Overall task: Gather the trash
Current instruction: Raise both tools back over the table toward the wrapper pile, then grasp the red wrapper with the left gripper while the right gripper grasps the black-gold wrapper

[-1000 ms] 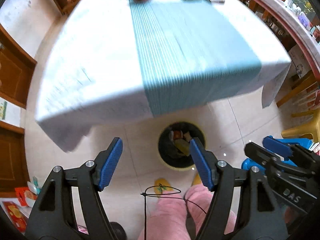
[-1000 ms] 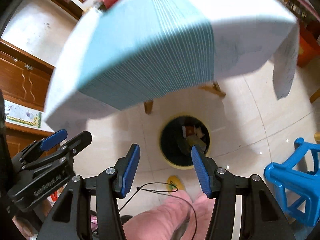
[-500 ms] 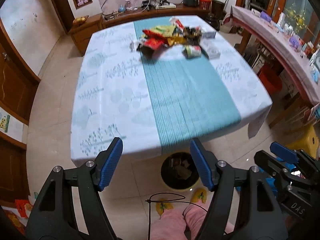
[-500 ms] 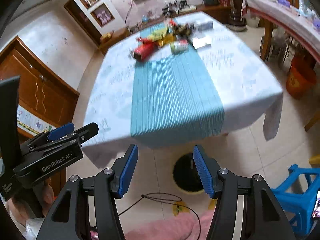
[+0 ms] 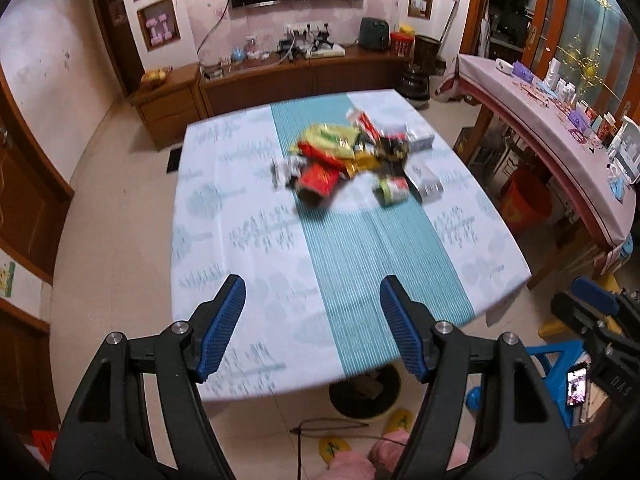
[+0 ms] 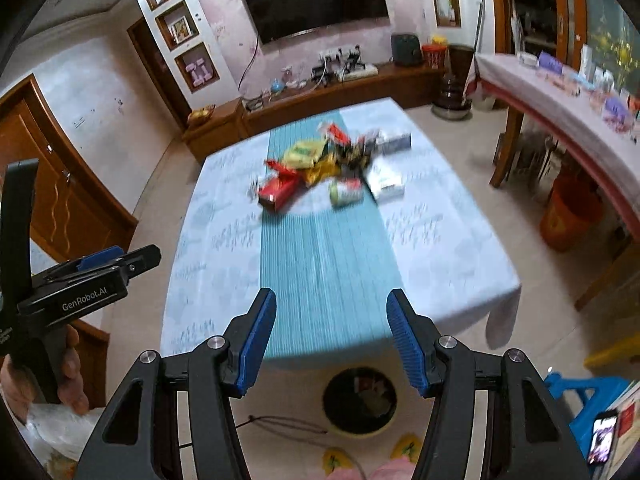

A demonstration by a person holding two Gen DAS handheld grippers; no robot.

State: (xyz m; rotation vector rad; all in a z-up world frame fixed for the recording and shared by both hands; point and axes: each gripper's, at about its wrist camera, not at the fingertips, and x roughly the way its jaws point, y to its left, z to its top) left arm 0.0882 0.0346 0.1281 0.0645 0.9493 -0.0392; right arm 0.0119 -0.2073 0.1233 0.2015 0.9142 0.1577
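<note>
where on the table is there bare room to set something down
The near half of the white-and-teal tablecloth, from the pile of colourful wrappers and boxes to the near edge, lies bare, as does the left white strip. It is crowded around the pile, far centre-right. Both grippers hang open, empty.

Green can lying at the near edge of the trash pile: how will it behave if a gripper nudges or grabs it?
The green can seems to lie on its side on the teal runner, so a nudge will probably roll it. It looks small, likely light and perhaps empty; a firm squeeze may dent it. Motion blur hides surface detail. Both the left gripper and right gripper are open and far away.
</note>
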